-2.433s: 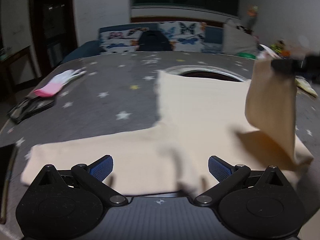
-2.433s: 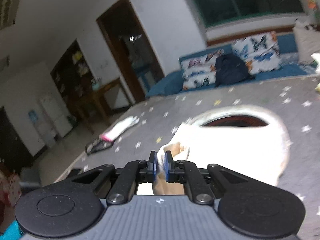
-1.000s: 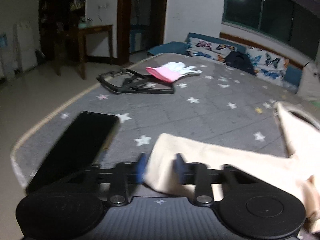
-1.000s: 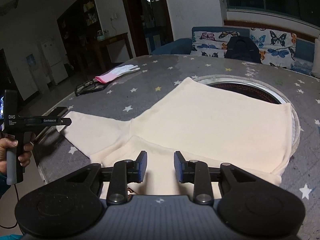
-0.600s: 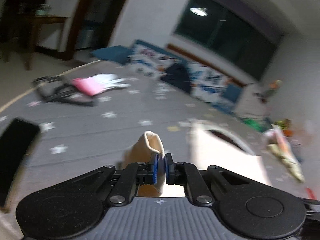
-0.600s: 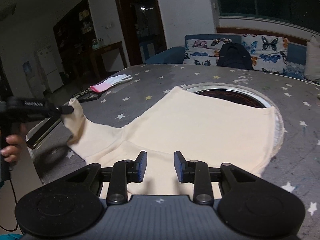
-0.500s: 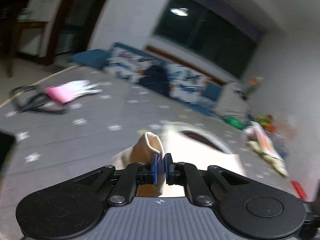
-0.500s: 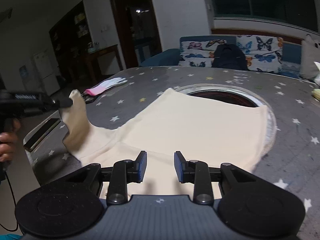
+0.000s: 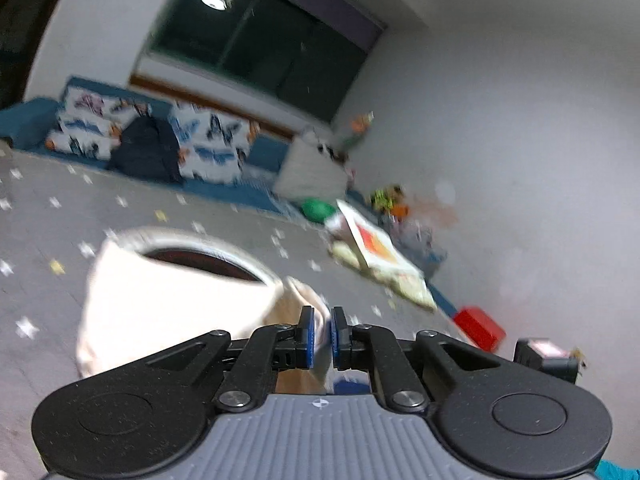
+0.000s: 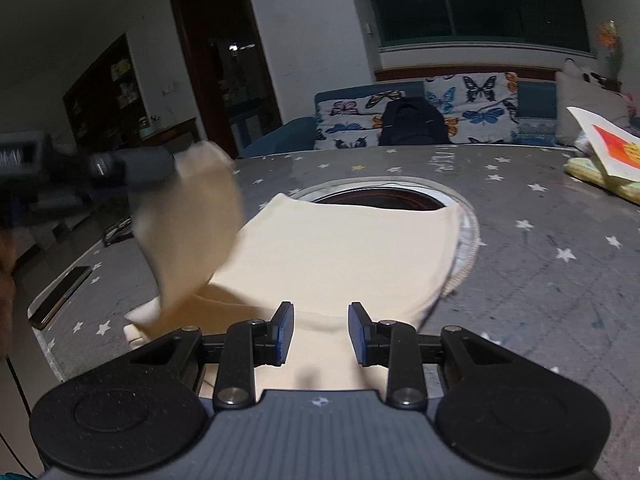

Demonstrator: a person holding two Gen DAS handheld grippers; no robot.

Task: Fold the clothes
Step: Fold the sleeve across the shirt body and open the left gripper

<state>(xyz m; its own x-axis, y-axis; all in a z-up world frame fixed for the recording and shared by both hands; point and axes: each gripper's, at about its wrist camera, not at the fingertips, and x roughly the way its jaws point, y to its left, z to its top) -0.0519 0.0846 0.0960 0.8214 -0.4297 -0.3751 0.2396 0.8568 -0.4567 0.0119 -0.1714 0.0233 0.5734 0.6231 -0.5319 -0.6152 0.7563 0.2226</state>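
Note:
A cream shirt [image 10: 340,256] lies flat on the grey star-print table [image 10: 560,240], its far edge over a round hole in the tabletop. My left gripper [image 9: 320,336] is shut on the end of the shirt's left sleeve [image 9: 304,304] and holds it in the air. In the right wrist view the left gripper [image 10: 132,168] shows at the left with the lifted sleeve [image 10: 192,232] hanging from it, blurred. My right gripper [image 10: 320,334] is open and empty, low over the shirt's near edge.
A dark phone [image 10: 60,296] lies at the table's left edge. A book with a red and white cover [image 10: 604,148] and packets lie at the far right. A red box [image 9: 478,326] shows in the left wrist view. A sofa with butterfly cushions [image 10: 440,112] stands behind the table.
My left gripper closed on the sleeve end, lifted it off the table and swung it up and to the right over the shirt. My right gripper stayed open over the near edge.

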